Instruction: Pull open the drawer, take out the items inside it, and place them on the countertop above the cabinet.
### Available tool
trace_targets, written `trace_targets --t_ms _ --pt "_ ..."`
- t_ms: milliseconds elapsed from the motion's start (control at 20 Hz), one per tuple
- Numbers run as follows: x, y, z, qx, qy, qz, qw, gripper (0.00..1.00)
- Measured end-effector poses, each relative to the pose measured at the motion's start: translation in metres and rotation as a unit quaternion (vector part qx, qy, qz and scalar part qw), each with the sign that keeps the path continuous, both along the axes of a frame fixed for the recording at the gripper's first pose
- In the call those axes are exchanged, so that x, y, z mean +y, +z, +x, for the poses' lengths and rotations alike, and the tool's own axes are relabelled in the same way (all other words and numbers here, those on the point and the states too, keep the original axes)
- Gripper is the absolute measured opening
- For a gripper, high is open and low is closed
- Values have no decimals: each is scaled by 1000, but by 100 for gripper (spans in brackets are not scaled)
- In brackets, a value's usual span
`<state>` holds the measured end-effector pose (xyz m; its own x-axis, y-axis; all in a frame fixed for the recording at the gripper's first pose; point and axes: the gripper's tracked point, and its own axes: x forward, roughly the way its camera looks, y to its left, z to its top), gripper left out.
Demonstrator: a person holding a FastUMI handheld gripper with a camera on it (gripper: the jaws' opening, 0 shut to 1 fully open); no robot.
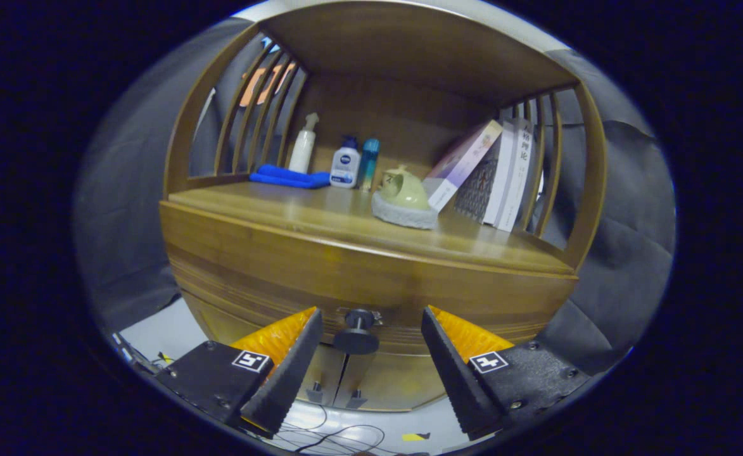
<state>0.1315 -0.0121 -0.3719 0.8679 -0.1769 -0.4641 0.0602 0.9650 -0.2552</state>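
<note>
Lower centre of frame: the drawer's round knob sits between the spread fingers of the tool, untouched, stem pointing at the camera; drawer closed beneath the worktop.

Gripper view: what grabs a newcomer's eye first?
The dark drawer knob sits between the open fingers of the gripper, on the closed drawer front. Above, on the countertop, a pale green teapot stands beside leaning books.
</note>
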Motion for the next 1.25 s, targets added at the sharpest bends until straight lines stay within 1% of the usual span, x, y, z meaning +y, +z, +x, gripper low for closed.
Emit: trace_targets --t_ms 150,350,600,800,900,1000,1150,1250 --pt "9 46 -23 -30 20 21 999 100" --pt "20 127 -55 -79 51 50 994 100" --pt "9 235 -97 -143 72 70 985 100" --pt "-12 307 -129 -168 71 78 980 100" --pt "-22 336 -144 -166 70 97 979 99" --pt "-31 363 -155 -171 77 111 976 100" --pt "-53 404 -167 -201 76 102 971 100" --pt "-54 432 -186 -217 79 100 968 99"
